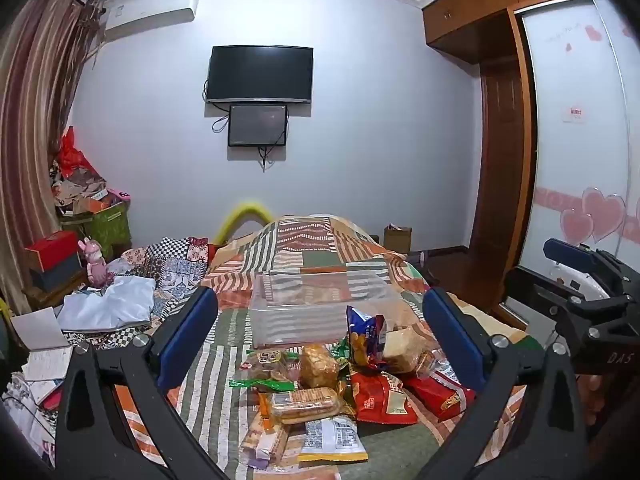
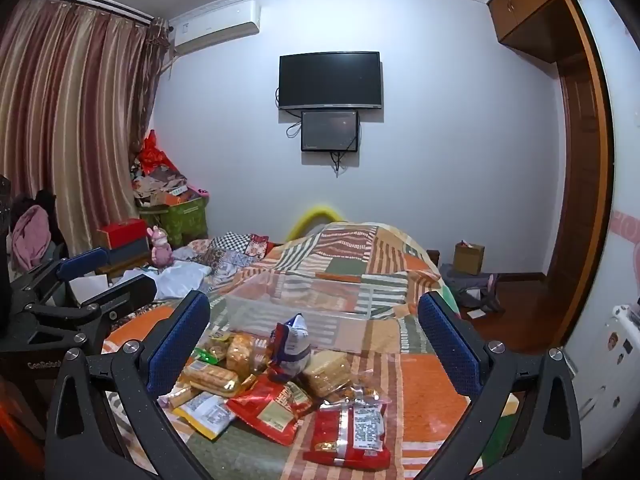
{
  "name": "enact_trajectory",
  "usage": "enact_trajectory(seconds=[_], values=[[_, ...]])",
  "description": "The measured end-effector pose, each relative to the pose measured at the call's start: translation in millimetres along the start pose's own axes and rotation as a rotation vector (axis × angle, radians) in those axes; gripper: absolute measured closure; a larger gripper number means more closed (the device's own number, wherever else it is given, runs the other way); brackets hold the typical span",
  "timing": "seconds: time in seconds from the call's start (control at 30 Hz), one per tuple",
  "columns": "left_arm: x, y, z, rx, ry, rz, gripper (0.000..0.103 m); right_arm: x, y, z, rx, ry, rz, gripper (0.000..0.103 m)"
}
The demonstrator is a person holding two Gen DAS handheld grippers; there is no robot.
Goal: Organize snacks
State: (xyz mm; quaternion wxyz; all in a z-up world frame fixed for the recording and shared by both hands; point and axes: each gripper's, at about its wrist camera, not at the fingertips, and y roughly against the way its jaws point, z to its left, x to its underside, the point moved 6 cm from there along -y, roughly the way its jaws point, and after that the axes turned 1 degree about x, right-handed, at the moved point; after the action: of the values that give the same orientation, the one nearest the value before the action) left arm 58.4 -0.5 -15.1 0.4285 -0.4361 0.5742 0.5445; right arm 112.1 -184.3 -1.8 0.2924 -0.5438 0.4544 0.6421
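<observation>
The left gripper and the right gripper are both held wide apart, and nothing is gripped by them. A pile of snacks is seen on the patchwork bed cover, just in front of a clear plastic box. A blue bag is standing upright in the pile.

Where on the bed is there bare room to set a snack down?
Inside the clear bin, which looks empty, and on the quilt right of the snack pile, toward the bed's edge. The pile itself is crowded, packets overlapping right up to the bin's front wall.
</observation>
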Motion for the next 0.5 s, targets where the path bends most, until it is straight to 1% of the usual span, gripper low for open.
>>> enact_trajectory(seconds=[0.1, 0.13, 0.23, 0.33, 0.5], values=[[0.3, -0.5, -2.1, 0.015, 0.001, 0.012, 0.000, 0.0, 1.1, 0.2, -0.004, -0.004, 0.007, 0.000], [-1.9, -6.3, 0.5, 0.010, 0.014, 0.028, 0.000, 0.0, 1.8, 0.4, -0.005, -0.005, 0.010, 0.000], [-4.3, -5.7, 7.9, 0.003, 0.022, 0.015, 0.000, 3.9, -3.2, 1.1, -0.006, 0.000, 0.013, 0.000], [3.5, -9.2, 0.9, 0.001, 0.004, 0.011, 0.000, 6.3, -6.1, 0.2, -0.012, -0.006, 0.024, 0.000], [1.1, -4.3, 0.2, 0.004, 0.013, 0.001, 0.000, 6.3, -3.9, 3.7, -0.010, -0.004, 0.029, 0.000]])
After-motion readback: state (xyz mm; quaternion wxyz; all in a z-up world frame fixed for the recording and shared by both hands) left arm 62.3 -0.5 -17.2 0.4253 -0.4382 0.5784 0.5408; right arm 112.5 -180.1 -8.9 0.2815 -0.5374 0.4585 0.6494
